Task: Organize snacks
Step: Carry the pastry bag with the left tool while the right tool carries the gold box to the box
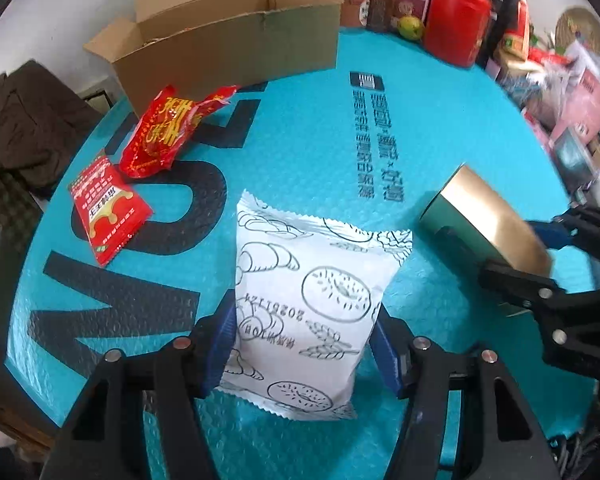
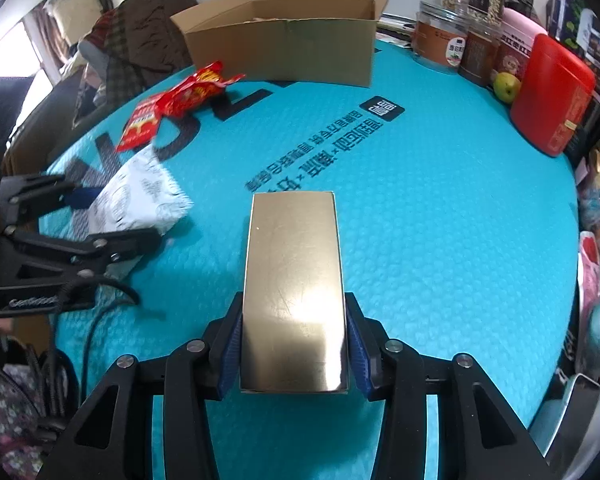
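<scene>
In my left gripper [image 1: 306, 350] I hold a white snack pouch [image 1: 308, 300], its blue pads pressed against both long sides so the plump middle bulges between them. The pouch is matte white with crimped, saw-toothed seals at top and bottom, and it is covered in black line drawings: croissants, ring doughnuts with sprinkles, an ear of wheat. A printed date code runs across its middle, upside down from where I look. It hangs just above the teal mat [image 1: 440, 160], tilted away from me.

My right gripper [image 2: 294, 346] is clamped on a gold box [image 2: 294, 280], a narrow rectangular carton with a shiny, mirror-like gold top face that catches a bright glare near my pads. From the left wrist view its side panel reads dark green. The pads grip its two long edges at the near end, and the box juts forward over the mat.

The two held things sit side by side, apart, the pouch to the left of the box.

Farther back on the mat lie two red packets: a flat red sachet [image 1: 108, 210] with white and yellow print, and a crumpled red wrapper [image 1: 168, 132] with gold lettering, touching it. Behind them stands an open cardboard box [image 1: 228, 48], flaps up. A red canister [image 2: 552, 96] and a green apple [image 2: 506, 86] stand at the mat's right rear edge among jars.
</scene>
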The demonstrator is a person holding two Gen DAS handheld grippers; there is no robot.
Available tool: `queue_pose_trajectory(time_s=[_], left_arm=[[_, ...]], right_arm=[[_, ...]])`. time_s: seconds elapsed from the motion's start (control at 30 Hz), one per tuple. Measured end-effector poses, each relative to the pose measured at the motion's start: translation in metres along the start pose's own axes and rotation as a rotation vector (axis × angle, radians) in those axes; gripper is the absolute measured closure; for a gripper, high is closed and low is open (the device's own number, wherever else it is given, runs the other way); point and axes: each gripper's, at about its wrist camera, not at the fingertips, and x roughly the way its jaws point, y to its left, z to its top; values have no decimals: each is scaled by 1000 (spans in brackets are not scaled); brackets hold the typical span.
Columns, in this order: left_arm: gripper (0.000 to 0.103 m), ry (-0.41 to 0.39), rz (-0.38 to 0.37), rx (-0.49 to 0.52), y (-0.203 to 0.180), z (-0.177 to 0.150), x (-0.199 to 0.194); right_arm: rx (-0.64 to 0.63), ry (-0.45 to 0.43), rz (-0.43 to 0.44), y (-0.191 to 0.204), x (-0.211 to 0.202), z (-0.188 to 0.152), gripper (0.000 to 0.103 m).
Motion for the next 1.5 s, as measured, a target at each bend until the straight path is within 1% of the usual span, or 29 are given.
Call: queue_pose_trajectory(time_s=[0.03,0.07,0.13,0.27,0.37,0.43,0.5,0.53,0.57,0.6,0.67,0.73,0.93,1.07,1.2,1.5], left_arm=[[38,10,27,17,-3,-1,4],[36,-1,43,24,-4,-1,4],[36,-4,29,12,-2,-1,5],[32,-10,-34,-52,13,-3,8],[27,-24,-13,-43,12,-5,8],[27,-34,-21,-56,14,-7,8],[27,-46,-19,-50,13,-10,7],[27,-53,-19,-52,13,-11,6],[33,-60,-21,-51,13,-13,5],[43,-71,-31,-46,12,-13,4],[46,-75,-21,-44,10,-12,2],[47,-77,-25,-55,10,-12,0],[49,-75,-75,-94,12,-15,-3],[50,-75,-87,-96,9,-16,-7],[50,-97,-120,-110,10,-18,-19],[50,-175,-141,-94,7,-16,-45]], right_arm=[[-5,-2,-8,2,1,-1,57],[-10,1,-13,3,3,-2,56],[-17,12,-15,5,10,-1,54],[-39,2,-14,12,16,-1,33],[-65,-8,-39,19,21,0,31],[-81,-17,-53,23,22,1,31],[-62,-20,-54,22,23,2,32],[-59,-26,-59,22,22,1,38],[-56,-37,-65,22,21,1,51],[-49,-50,-67,22,20,0,60],[6,-71,-79,20,18,-2,60],[14,-84,-82,22,17,-3,60],[46,-90,-33,25,12,-8,60],[49,-99,-11,29,7,-13,60],[53,-117,12,33,-1,-16,60],[49,-174,20,43,-21,-16,60]])
